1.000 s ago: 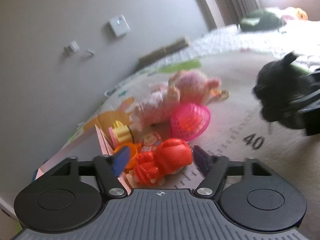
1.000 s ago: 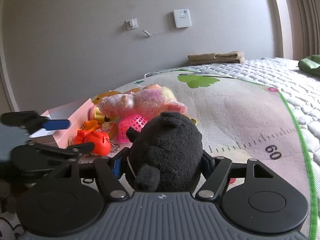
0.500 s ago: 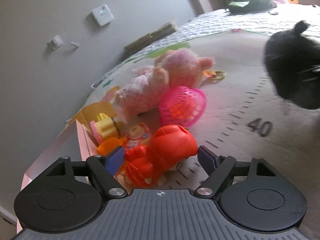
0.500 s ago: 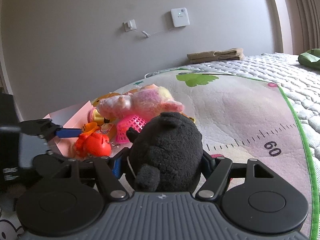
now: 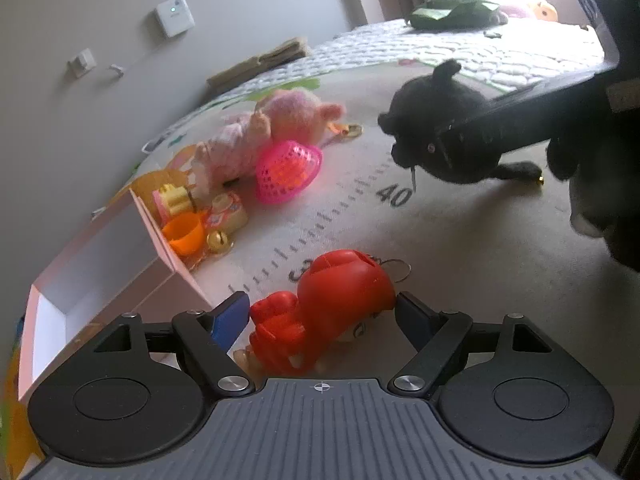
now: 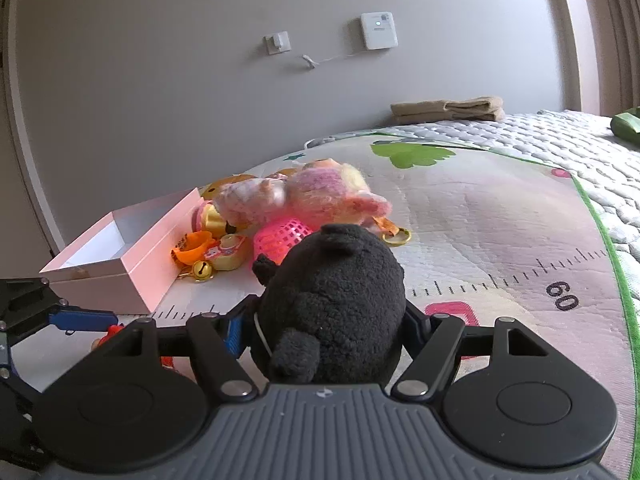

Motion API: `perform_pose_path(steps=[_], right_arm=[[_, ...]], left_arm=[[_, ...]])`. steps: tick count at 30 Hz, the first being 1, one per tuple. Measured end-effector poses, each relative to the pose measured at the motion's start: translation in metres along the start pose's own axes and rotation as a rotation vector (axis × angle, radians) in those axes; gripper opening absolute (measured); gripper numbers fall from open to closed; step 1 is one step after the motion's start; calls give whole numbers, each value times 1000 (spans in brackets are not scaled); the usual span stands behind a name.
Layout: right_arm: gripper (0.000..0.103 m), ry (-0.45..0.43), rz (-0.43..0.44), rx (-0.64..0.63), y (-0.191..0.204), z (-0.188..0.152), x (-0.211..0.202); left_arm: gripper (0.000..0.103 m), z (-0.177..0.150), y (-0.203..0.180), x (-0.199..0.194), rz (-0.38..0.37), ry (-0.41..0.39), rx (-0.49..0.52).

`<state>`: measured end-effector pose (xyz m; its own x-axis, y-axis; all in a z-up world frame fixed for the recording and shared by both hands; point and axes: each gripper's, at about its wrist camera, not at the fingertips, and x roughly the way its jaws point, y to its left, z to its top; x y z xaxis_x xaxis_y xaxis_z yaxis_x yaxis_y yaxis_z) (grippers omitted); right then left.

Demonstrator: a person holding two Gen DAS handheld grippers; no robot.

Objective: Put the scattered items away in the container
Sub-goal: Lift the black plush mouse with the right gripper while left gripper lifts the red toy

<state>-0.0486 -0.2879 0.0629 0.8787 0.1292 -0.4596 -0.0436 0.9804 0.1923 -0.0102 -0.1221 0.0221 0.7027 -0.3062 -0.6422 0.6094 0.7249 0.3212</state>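
Here, my left gripper [image 5: 322, 312] stands open around the red toy [image 5: 332, 304], which lies on the mat just beside the pink box [image 5: 100, 260]. My right gripper [image 6: 326, 320] clamps the black plush [image 6: 336, 300] (held above the mat).

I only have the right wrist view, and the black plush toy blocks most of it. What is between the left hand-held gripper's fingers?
Observer: A red plastic figure toy lies on the printed play mat, between the open fingers of the left hand-held gripper.
Operator: Is anything attached to it?
Observer: A metal key ring, at its far end, resting on the mat.
Operator: Is my black plush toy, in the right hand-held gripper, clear of it?
Observer: Yes, it is well apart, farther out by the printed 40.
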Motion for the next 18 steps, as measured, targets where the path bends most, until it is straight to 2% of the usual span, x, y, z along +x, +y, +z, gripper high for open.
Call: perform_pose_path(steps=[4,9,10,18], right_arm=[[71,-1,6,-9,3,-1,-2],[71,10,16,-10,5,-3,0],[71,16,17,-12,6,-4,0],[71,63,47,-31,31,-11,-2]], left_arm=[[94,2,3,9,7,23,-26],[92,-1,6,16,7,31,-46],[85,-2,7,16,5,28,-53],[85,-20,26,-11,15,25,-119]])
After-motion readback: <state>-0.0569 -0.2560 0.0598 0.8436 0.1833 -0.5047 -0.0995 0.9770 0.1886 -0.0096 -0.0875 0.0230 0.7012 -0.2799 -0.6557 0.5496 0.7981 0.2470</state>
